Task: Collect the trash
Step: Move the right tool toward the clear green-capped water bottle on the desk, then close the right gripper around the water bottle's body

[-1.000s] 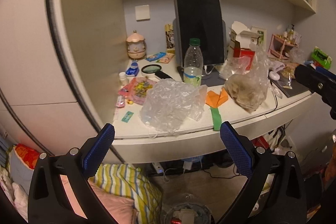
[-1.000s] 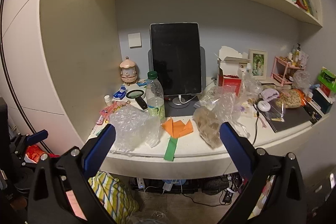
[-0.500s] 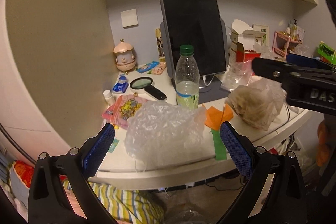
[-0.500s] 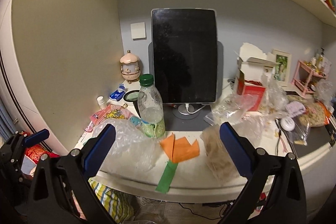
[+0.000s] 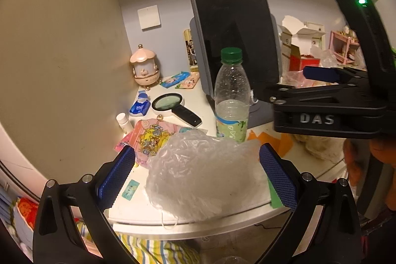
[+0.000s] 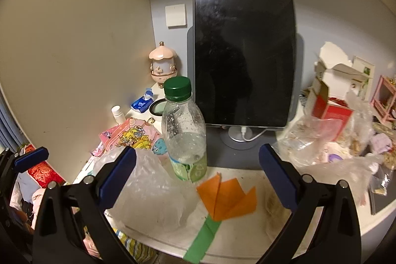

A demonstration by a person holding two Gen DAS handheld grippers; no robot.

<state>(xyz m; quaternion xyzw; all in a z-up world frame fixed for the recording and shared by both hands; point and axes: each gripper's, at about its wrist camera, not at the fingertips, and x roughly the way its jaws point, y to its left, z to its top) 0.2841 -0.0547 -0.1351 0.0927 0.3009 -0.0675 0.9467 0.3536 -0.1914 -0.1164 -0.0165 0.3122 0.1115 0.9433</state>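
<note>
While both grippers gape wide, left gripper [image 5: 196, 168] frames the crumpled plastic bag [image 5: 203, 175] (right gripper [image 6: 197, 173] faces the bottle [image 6: 184, 130])

Crinkled clear plastic bag [image 5: 205, 172], glossy tablet screen [image 6: 243, 51], paper tulip [image 6: 226, 197].

Both wrist views face the desk [image 5: 138, 212] closely from its front edge, sharing the bottle [image 5: 231, 100] and tablet [image 6: 243, 51].
</note>
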